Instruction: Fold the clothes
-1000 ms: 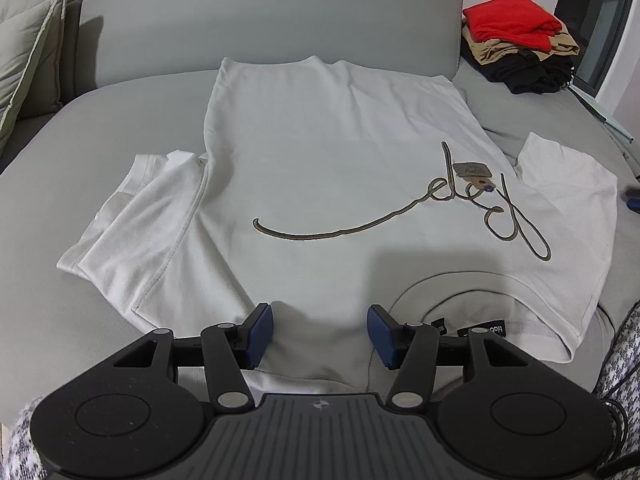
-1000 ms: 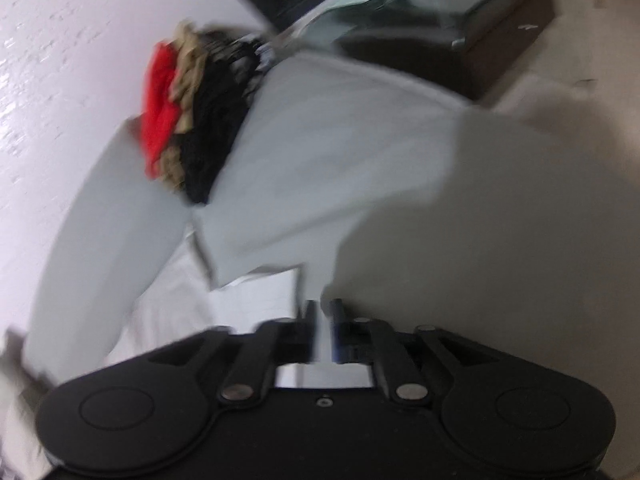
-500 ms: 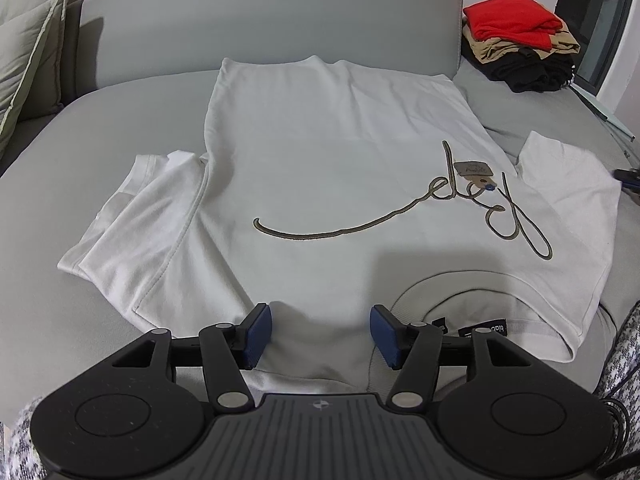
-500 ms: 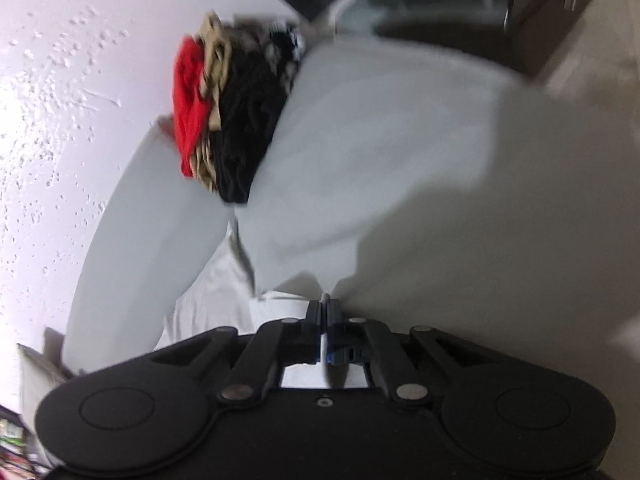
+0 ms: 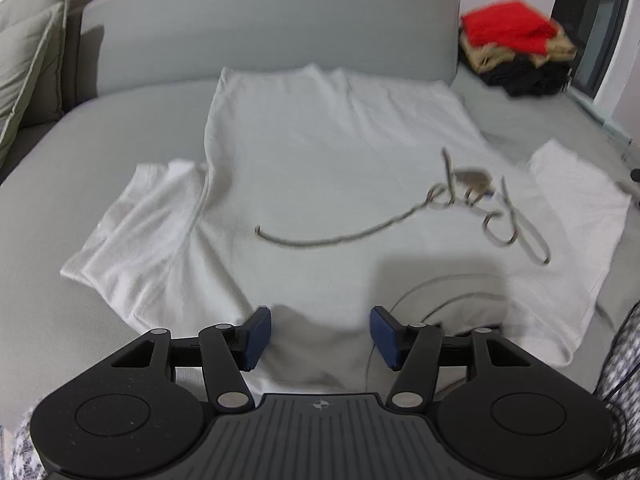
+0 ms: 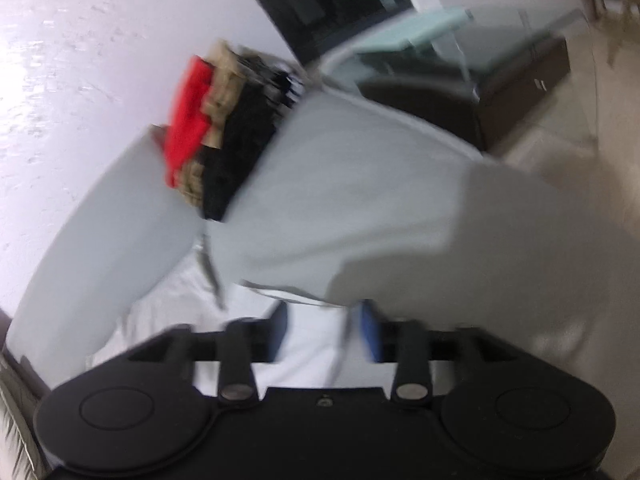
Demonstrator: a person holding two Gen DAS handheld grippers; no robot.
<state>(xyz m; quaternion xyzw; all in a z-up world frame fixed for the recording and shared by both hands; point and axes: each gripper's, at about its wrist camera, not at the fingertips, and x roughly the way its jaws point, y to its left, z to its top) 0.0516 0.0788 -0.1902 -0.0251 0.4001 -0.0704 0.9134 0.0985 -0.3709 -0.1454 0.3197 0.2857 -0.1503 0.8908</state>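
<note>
Jaws of both grippers gape empty over the flat white T-shirt [image 5: 320, 168].

Grey sofa [image 5: 260, 32], cushions [image 5: 24, 64] left; white wall [image 6: 72, 40]; dark window [image 5: 596, 20].

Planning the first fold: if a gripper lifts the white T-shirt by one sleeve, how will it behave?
The white cotton T-shirt with brown script would likely hang limp, since it already lies rumpled on the grey sofa. It looks thin, so probably light. Its cardboard hang tag may flop loose.
</note>
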